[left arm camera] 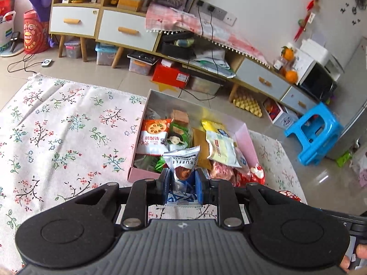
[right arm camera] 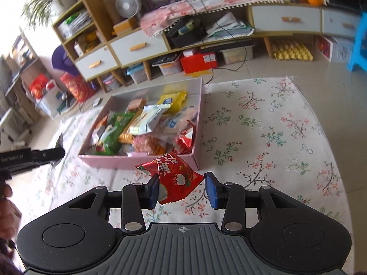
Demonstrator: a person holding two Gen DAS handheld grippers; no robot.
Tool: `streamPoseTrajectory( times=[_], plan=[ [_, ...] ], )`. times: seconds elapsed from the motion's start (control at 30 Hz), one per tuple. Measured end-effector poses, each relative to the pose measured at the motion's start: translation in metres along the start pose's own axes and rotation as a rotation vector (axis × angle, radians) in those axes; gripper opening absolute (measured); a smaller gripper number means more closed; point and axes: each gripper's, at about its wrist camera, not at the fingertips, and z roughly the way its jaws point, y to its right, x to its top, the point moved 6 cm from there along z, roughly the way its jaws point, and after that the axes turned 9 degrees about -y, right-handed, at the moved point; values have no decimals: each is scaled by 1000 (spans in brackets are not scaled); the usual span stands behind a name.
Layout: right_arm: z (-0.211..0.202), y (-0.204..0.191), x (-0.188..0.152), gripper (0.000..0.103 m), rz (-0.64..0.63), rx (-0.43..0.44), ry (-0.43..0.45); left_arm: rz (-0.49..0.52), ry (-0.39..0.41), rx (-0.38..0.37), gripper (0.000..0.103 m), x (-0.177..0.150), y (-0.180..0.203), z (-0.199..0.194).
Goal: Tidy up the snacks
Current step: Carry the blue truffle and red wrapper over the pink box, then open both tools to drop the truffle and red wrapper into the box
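A pink box filled with several snack packets sits on the floral mat; the right wrist view shows it too. My left gripper is shut on a silver and blue truffle chocolate packet, held upright just short of the box's near wall. My right gripper is shut on a red snack packet, which hangs crumpled between the blue pads above the mat, in front of the box's near right corner. The left gripper's black body shows at the left edge of the right wrist view.
The floral mat spreads on both sides of the box. Behind it stands a long low cabinet with drawers, and storage bins, a red box and cables lie beneath it. A blue stool stands at the right.
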Motion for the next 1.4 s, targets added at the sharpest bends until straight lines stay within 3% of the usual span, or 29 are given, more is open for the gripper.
streamPoseTrajectory(
  times=[0.3,0.67,1.13,1.2,1.27,1.4],
  plan=[
    [3,3,15,40,48,-1,11,20,3,1,21,10,5,16],
    [30,1,71,40,84,-34,15,14,51,-17,21,42,17,42],
    [80,-31,106,40,195,132,20,-9,68,-27,22,63,18,78],
    [85,-41,109,40,199,159,30,-16,71,-23,29,63,15,78],
    [89,-49,110,44,218,201,63,-39,80,-19,57,63,11,75],
    [96,-57,106,50,192,211,54,-40,84,-7,59,62,4,63]
  ],
)
